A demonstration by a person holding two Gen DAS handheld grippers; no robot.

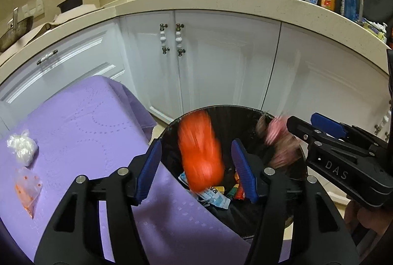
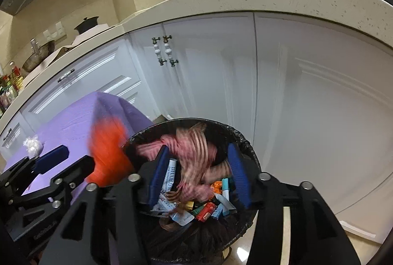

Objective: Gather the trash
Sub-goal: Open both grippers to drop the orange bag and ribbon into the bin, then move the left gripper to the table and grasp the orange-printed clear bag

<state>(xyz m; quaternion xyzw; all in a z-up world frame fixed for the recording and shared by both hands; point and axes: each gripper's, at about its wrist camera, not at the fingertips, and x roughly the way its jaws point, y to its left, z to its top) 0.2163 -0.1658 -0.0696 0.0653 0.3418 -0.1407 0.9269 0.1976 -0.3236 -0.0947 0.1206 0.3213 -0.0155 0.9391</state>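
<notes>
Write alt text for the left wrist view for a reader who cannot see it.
A blurred orange item drops between the open left claw into a black-lined trash bin with wrappers inside. The right claw is over the bin beside a blurred pink item. Left, a purple cloth holds two small bags; white cabinets stand behind.

You get even, fairly bright indoor light with soft glare on the white cabinet doors (image 2: 307,98). Both views bow hard toward black corners. The orange wrapper (image 1: 200,154) at 6 o'clock and the pink wrapper (image 2: 194,154) are smeared by motion; the counter (image 1: 245,1) at 12 o'clock stays sharp.
</notes>
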